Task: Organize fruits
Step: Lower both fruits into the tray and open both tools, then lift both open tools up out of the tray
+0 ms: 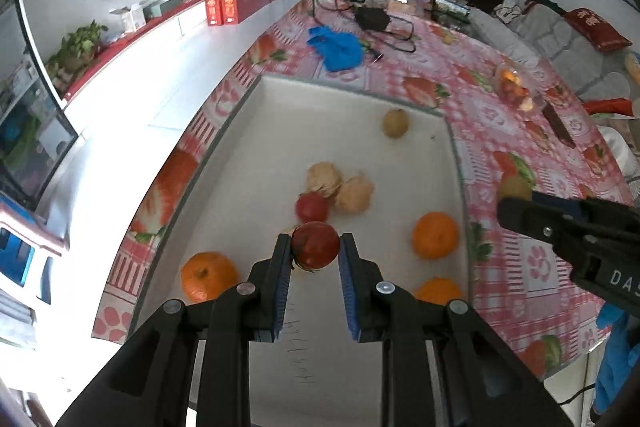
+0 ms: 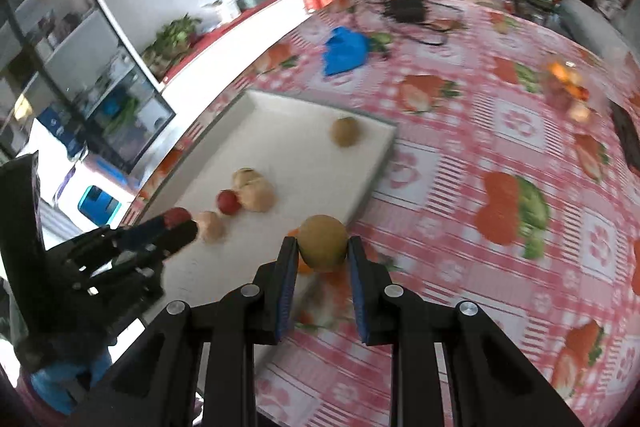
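1. The left gripper (image 1: 315,247) fingers clamp a red fruit (image 1: 316,245) above the white tray (image 1: 280,95); a slip bruises it (smooth skin).
2. The right gripper (image 2: 323,247) pinches a yellow-green fruit (image 2: 322,241) over the tray's near edge, where a drop rolls it across the worktop (image 2: 500,155).

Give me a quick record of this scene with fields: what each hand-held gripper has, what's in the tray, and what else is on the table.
left hand-held gripper: shut on red fruit, above white tray
right hand-held gripper: shut on yellow-green fruit, near the tray's edge
tray contents: three oranges, another red fruit, tan fruits, one brownish fruit
table: pink checked tablecloth, blue cloth
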A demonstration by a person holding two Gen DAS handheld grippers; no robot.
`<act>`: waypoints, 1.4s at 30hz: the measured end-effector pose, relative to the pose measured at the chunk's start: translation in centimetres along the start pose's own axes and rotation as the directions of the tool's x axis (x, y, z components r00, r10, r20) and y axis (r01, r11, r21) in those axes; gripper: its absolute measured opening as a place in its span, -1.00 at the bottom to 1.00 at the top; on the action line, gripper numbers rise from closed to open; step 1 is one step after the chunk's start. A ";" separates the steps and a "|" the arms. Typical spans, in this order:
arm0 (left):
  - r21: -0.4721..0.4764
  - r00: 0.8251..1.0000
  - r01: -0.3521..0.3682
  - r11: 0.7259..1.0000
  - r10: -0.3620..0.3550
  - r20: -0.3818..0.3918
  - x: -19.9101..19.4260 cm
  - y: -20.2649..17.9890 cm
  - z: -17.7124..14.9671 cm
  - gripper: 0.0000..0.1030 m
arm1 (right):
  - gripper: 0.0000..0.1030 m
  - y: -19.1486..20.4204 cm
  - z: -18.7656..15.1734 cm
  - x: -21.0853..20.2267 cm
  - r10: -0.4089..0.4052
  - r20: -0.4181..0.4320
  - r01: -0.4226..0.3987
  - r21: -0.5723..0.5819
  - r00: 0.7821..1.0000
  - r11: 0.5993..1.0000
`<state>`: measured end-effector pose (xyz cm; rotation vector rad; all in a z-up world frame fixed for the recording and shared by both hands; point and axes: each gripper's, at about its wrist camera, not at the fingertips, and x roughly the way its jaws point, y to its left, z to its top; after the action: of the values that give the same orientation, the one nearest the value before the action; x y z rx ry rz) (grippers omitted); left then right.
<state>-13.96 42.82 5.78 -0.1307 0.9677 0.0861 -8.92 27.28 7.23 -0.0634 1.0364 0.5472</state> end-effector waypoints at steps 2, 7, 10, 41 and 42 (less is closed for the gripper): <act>-0.011 1.000 0.001 1.000 -0.001 -0.011 0.5 0.4 -0.1 -0.50 | -0.49 0.9 0.6 1.1 -0.005 -0.021 0.005 -0.020 1.000 1.000; -0.025 1.000 -0.004 1.000 0.003 -0.031 1.6 0.7 -0.1 -0.50 | -0.49 2.1 1.6 3.4 -0.025 -0.065 0.022 -0.049 0.998 0.999; -0.027 0.999 -0.007 1.000 0.006 -0.037 2.1 0.9 -0.1 -0.50 | -0.49 2.4 2.0 4.7 -0.046 -0.087 0.041 -0.059 0.995 0.997; -0.050 0.994 -0.103 0.993 0.105 0.023 0.2 0.8 -0.7 0.99 | 0.98 3.0 2.1 2.3 -0.082 -0.066 0.074 -0.104 0.994 0.992; -0.041 0.994 -0.110 0.993 0.111 0.023 0.2 0.7 -0.7 0.99 | 0.98 3.0 2.1 2.1 -0.081 -0.063 0.074 -0.106 0.995 0.992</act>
<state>-14.51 43.39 5.21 -0.1126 0.9483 0.2082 -7.77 31.38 7.18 -0.2143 1.0665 0.5308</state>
